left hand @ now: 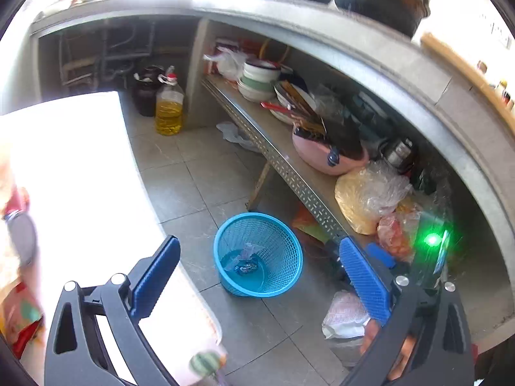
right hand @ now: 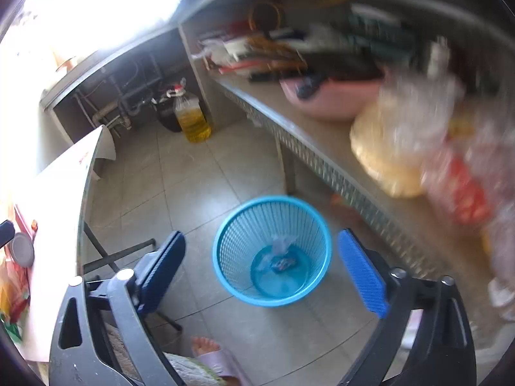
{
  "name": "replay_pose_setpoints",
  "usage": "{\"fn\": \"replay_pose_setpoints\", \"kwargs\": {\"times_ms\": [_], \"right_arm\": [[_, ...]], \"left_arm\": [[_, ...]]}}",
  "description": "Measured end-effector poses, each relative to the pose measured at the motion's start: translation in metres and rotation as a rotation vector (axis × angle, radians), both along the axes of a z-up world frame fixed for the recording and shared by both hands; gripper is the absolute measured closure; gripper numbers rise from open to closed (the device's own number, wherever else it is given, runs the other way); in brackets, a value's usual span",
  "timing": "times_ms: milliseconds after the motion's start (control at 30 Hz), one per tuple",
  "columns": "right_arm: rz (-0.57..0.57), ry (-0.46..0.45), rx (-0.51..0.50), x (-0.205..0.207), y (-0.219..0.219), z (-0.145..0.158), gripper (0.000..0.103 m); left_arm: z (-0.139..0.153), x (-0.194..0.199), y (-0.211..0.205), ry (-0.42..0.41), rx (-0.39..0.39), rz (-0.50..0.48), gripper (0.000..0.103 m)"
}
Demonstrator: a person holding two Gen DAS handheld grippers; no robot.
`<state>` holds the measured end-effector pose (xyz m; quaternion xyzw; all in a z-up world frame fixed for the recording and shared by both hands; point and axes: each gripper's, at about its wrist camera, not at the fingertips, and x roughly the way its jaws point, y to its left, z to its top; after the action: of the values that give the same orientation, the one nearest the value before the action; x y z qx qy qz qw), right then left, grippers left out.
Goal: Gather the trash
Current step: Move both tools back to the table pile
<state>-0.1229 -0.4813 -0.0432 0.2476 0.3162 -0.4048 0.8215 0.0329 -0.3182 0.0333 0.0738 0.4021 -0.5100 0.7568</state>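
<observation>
The grey tiled floor (right hand: 199, 173) carries the blue basket (right hand: 225, 234), which stands upright beside the metal shelf (left hand: 273, 148). My left gripper (left hand: 257, 267) and my right gripper (right hand: 260, 263) both stand wide open with nothing between the jaws. The trash (right hand: 281, 259), some small wrappers, lies on the bottom of the basket.

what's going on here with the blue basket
A person is collecting trash with a gripper in each hand. Both the left gripper and the right gripper are open and empty, above a blue basket on the tiled floor. A few scraps of trash already lie at its bottom.
</observation>
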Motion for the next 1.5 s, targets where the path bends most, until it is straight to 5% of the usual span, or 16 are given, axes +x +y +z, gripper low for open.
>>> {"fn": "replay_pose_setpoints", "kwargs": {"times_ms": [233,467,633,867,1000,1267,1500], "right_arm": [[-0.018,0.151,-0.23,0.023,0.043,0.046,0.008],[0.18,-0.031,-0.29,0.028,0.067,0.084,0.008],[0.359,-0.176,-0.246,0.048,0.082,0.104,0.008],[0.599,-0.299,-0.035,0.105,0.111,0.108,0.008],[0.766,-0.351,0.091,0.142,0.14,0.107,0.018],[1.042,-0.273,0.158,0.232,0.209,0.118,0.033],[1.11,-0.123,0.104,0.278,0.247,0.116,0.053]], "left_arm": [[0.025,0.006,0.072,-0.034,-0.058,0.079,0.006],[0.032,0.017,0.155,-0.085,-0.131,0.191,0.006],[0.032,0.035,0.211,-0.14,-0.155,0.267,0.006],[0.036,0.069,0.268,-0.158,-0.2,0.417,0.006],[0.033,0.081,0.289,-0.159,-0.195,0.48,0.006],[0.017,0.078,0.321,-0.179,-0.149,0.503,0.006],[0.0,0.054,0.349,-0.233,-0.111,0.52,0.006]]}}
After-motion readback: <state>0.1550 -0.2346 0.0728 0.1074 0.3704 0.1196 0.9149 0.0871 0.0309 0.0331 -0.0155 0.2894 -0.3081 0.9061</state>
